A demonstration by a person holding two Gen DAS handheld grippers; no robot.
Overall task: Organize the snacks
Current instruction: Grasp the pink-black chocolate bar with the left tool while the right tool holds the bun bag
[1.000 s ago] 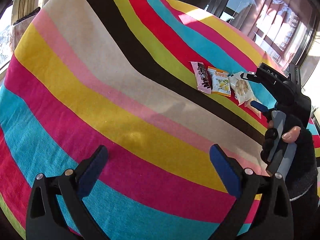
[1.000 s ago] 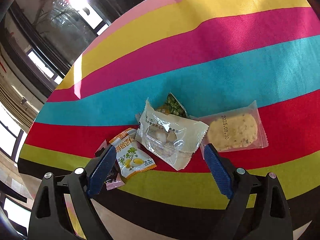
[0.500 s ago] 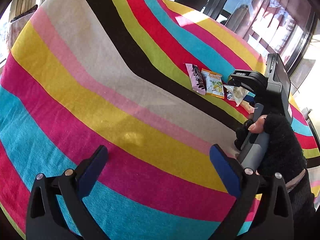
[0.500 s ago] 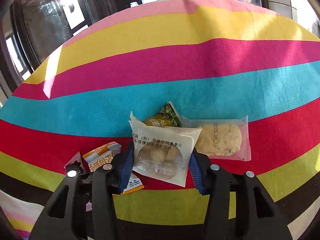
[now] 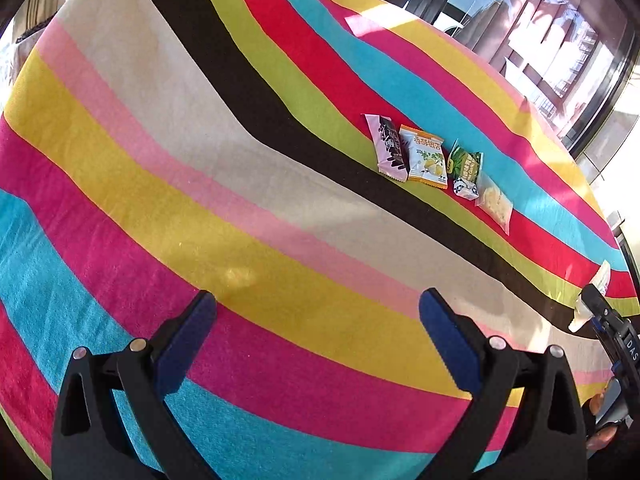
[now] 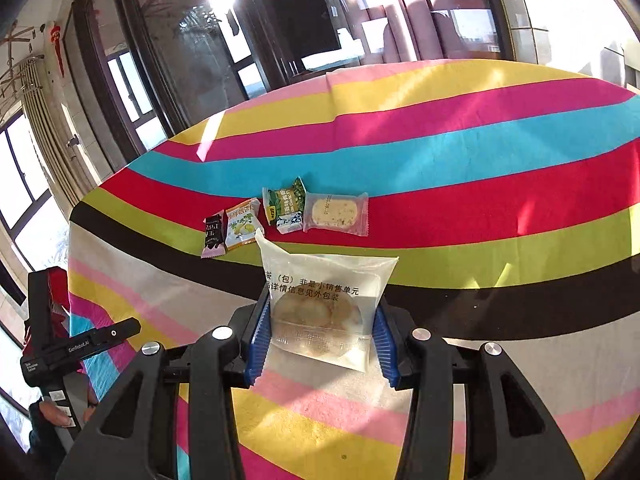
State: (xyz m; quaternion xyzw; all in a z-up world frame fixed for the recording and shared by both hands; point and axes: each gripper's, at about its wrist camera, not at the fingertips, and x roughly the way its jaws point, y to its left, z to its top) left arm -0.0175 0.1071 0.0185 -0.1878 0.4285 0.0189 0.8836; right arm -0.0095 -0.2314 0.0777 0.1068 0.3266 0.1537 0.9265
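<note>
What moved: our right tongs (image 6: 318,330) have lifted the white cookie pack (image 6: 320,308) out of the row and pulled it back toward us.
Right tongs: partly closed, blue pads squeezing both sides of the white pack, which is up off the striped cloth (image 6: 480,160).
Left tongs (image 5: 316,336): wide open, holding nothing, hanging over the cloth.
Snacks ahead of the right tongs: pink pack (image 6: 213,234), orange pack (image 6: 242,226), green pack (image 6: 285,206) and clear cookie pack (image 6: 335,213) lie side by side.
Done: we think four snacks are lined up.
Left: we still need a spot for the white pack.
</note>
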